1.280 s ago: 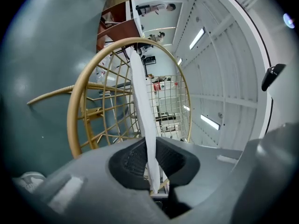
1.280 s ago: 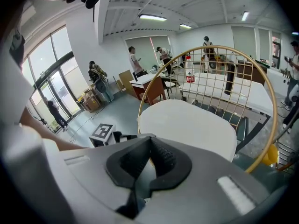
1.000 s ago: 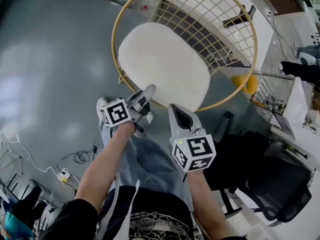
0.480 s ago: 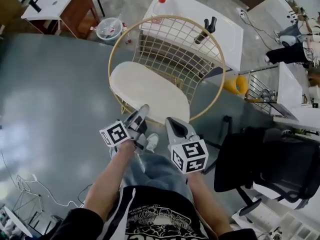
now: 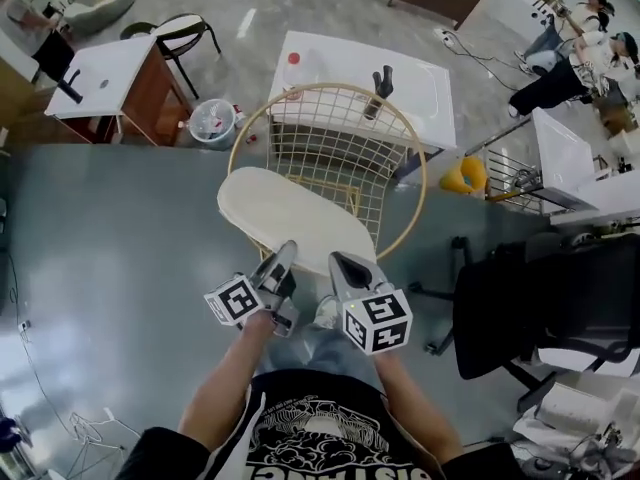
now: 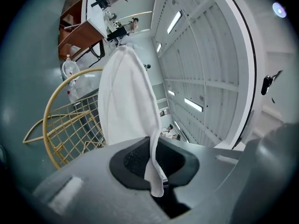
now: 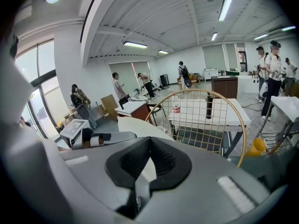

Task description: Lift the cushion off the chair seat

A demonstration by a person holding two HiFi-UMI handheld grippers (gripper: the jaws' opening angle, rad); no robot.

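The white oval cushion is held up at its near edge by both grippers, in front of the gold wire chair. My left gripper is shut on the cushion's rim. In the left gripper view the fabric edge is pinched between the dark pads, and the cushion stands away from the chair frame. My right gripper grips the same edge a little to the right. In the right gripper view a strip of the cushion sits between the pads, with the chair beyond.
Behind the chair stands a white table with a bottle and a dark object. A bin and a brown desk are at the back left. A black office chair is at the right, a yellow object beside it.
Both grippers have risen with the cushion's near edge, so the cushion has come up from the seat. The head view has risen too and shows more of the room.
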